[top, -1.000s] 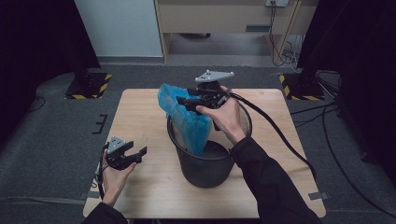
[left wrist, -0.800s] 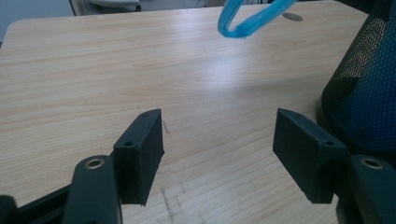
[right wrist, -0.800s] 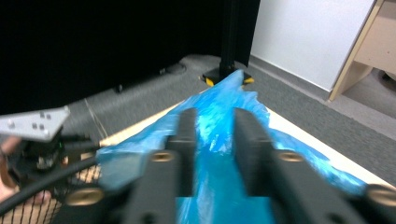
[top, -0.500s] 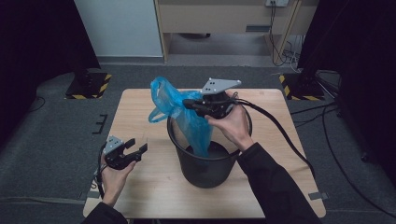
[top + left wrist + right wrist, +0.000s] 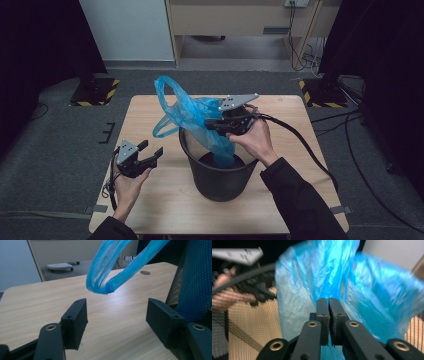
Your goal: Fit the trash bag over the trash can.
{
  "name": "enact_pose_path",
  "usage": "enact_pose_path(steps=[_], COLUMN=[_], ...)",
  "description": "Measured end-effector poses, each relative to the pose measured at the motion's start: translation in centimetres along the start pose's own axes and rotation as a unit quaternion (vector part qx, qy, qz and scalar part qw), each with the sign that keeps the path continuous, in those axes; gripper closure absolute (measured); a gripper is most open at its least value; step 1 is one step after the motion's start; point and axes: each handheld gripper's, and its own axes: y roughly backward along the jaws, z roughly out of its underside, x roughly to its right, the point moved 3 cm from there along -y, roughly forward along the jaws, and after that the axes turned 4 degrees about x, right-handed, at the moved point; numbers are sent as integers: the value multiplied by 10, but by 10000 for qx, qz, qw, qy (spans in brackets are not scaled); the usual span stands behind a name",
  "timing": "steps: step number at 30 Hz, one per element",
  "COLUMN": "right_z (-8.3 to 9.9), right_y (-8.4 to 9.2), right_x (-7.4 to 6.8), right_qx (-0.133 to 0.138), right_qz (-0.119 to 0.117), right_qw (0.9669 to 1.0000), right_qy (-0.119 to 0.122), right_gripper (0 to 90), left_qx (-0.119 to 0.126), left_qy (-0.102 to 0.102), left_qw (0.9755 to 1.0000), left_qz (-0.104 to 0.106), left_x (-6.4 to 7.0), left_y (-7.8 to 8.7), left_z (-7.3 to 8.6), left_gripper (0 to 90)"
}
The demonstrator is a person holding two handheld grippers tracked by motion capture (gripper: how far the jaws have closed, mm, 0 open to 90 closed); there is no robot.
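right gripper (image 5: 210, 125), jaws just closed on the blue bag (image 5: 192, 112), has drawn it leftward over the bin (image 5: 220, 182).

No readable text, label, brand or number anywhere. Only yellow-and-black hazard stripes on two floor plates (image 5: 95, 95) beyond the table's far corners; dark marks on the grey gripper plate too small to read.

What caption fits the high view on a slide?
Right gripper, jaws pinching a blue plastic bag over a black mesh bin; open left gripper waits beside it.
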Motion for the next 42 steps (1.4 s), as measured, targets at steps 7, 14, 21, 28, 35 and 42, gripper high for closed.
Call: enact_pose_path(steps=[7, 14, 21, 28, 35, 42], right_z=[-6, -32, -58, -52, -48, -53], right_y=[9, 21, -11, -41, -29, 18], right_x=[1, 2, -7, -5, -9, -7], right_qx=[407, 1281, 1444, 1101, 903, 1378], right_qz=[103, 140, 123, 219, 189, -83], right_qw=[9991, 9916, 9894, 9937, 9955, 9903], right_qy=[-42, -84, -47, -23, 224, 185], right_gripper=[676, 468, 350, 469, 875, 877], left_qx=[200, 244, -46, -164, -174, 212], left_qy=[79, 13, -120, 164, 448, 1082], left_qw=[9998, 9990, 9985, 9960, 9932, 9874], left_qz=[-55, 365, 531, 869, 1059, 1134], left_x=[-11, -14, -7, 2, 10, 6], left_y=[-13, -36, -51, -48, -41, -19], left_z=[-11, -13, -6, -7, -11, -23], left_gripper=[324, 335, 430, 716, 893, 895])
